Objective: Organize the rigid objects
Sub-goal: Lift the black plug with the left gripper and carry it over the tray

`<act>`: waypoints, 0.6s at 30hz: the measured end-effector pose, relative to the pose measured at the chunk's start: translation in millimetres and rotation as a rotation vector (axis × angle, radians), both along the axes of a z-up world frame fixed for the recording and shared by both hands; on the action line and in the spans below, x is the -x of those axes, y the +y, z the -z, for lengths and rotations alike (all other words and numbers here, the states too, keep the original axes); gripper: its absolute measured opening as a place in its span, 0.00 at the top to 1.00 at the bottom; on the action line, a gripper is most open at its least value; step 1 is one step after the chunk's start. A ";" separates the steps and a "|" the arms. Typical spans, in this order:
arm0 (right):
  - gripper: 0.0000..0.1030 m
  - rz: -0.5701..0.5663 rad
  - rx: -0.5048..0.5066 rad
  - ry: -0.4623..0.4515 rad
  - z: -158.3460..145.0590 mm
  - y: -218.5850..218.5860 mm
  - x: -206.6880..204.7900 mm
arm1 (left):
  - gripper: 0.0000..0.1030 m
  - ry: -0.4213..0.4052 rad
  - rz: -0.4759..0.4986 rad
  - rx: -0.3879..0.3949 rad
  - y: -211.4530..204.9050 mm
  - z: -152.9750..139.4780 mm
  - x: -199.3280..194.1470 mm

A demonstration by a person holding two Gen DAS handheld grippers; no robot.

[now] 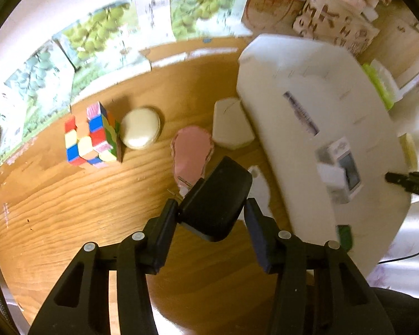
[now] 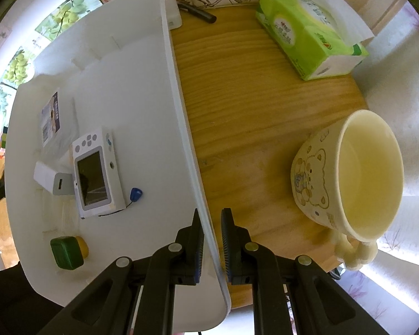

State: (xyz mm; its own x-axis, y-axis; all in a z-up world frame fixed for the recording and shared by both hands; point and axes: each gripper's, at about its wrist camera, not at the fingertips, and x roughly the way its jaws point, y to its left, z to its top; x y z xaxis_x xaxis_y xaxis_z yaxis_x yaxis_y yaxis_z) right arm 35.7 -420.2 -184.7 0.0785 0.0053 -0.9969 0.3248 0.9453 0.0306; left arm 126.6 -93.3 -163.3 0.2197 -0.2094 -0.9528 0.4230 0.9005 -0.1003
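My left gripper [image 1: 211, 205] is shut on a black rounded case [image 1: 220, 189], held tilted above the wooden table [image 1: 83, 209]. Beyond it on the table lie a pink object [image 1: 192, 150], a white hexagonal piece [image 1: 230, 124], a cream round disc [image 1: 139, 128] and a colourful block puzzle [image 1: 93, 136]. My right gripper [image 2: 211, 213] points down and is shut on the side wall [image 2: 181, 97] of a white bin. Inside the bin lie a white device with a screen [image 2: 96, 173], a white adapter [image 2: 49, 177], a green box [image 2: 67, 251] and a blue tag [image 2: 136, 194].
A cream bear mug [image 2: 349, 173] stands to the right of the bin near the table edge. A green tissue pack [image 2: 301, 33], a black pen [image 2: 198, 12] and a white charger [image 2: 173, 14] lie farther back. Grape-printed boxes [image 1: 103, 33] line the back of the table.
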 end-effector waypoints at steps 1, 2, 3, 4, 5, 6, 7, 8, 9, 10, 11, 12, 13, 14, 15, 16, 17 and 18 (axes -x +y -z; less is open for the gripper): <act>0.87 -0.006 0.001 0.000 -0.1 0.5 -0.2 | 0.49 -0.013 -0.001 0.006 -2.5 -5.5 1.0; 0.87 -0.013 0.001 0.000 -0.2 1.0 -0.5 | 0.49 -0.026 -0.002 0.016 -4.1 -13.0 4.4; 0.87 -0.018 0.000 0.000 -0.4 1.3 -0.9 | 0.49 -0.044 -0.002 0.026 -6.2 -21.7 7.3; 0.87 -0.024 -0.001 -0.001 -0.6 1.6 -1.3 | 0.49 -0.056 0.000 0.034 -7.8 -27.5 8.8; 0.87 -0.031 -0.004 -0.001 -0.6 1.8 -1.5 | 0.49 -0.072 0.002 0.042 -11.0 -35.3 12.8; 0.87 -0.034 -0.005 0.000 -0.7 1.8 -1.9 | 0.49 -0.086 0.005 0.051 -13.7 -42.0 15.7; 0.87 -0.040 -0.007 0.000 -0.8 1.9 -2.4 | 0.49 -0.099 0.006 0.059 -15.3 -47.2 17.9; 0.87 -0.048 -0.009 0.002 -0.8 2.3 -3.2 | 0.49 -0.110 0.010 0.069 -18.4 -53.6 22.6; 0.87 -0.054 -0.009 0.003 -1.0 1.7 -3.7 | 0.49 -0.117 0.013 0.076 -21.2 -56.8 23.7; 0.87 -0.064 -0.010 0.004 -1.1 2.1 -4.4 | 0.49 -0.129 0.017 0.083 -25.3 -61.9 26.5; 0.87 -0.069 -0.011 0.005 -0.5 1.6 -4.1 | 0.49 -0.140 0.023 0.087 -29.5 -67.5 29.5; 0.87 -0.076 -0.012 0.005 -0.6 1.5 -4.7 | 0.49 -0.149 0.030 0.092 -32.9 -71.1 32.2; 0.87 -0.083 -0.012 0.004 -0.2 1.9 -5.2 | 0.49 -0.154 0.034 0.097 -36.0 -73.1 33.1; 0.87 -0.090 -0.013 0.004 0.1 2.3 -5.7 | 0.49 -0.161 0.039 0.105 -40.6 -76.6 36.2; 0.87 -0.097 -0.013 0.003 1.0 2.0 -5.5 | 0.49 -0.162 0.046 0.112 -44.6 -79.5 39.4; 0.87 -0.104 -0.014 0.003 1.0 2.3 -5.6 | 0.49 -0.163 0.050 0.115 -47.8 -79.8 40.5; 0.87 -0.113 -0.014 0.002 1.0 2.8 -5.9 | 0.49 -0.163 0.055 0.117 -52.2 -80.3 42.7; 0.87 -0.120 -0.014 0.002 1.0 3.3 -6.4 | 0.49 -0.161 0.060 0.119 -58.4 -80.1 45.6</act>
State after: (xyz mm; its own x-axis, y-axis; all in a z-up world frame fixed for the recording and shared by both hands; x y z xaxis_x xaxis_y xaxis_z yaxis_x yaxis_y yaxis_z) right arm 42.1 -416.9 -185.6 0.0744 0.0287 -0.9968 0.2095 0.9768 0.0437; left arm 81.0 -151.7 -83.2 0.3512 -0.3354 -0.8742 0.4949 0.8591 -0.1308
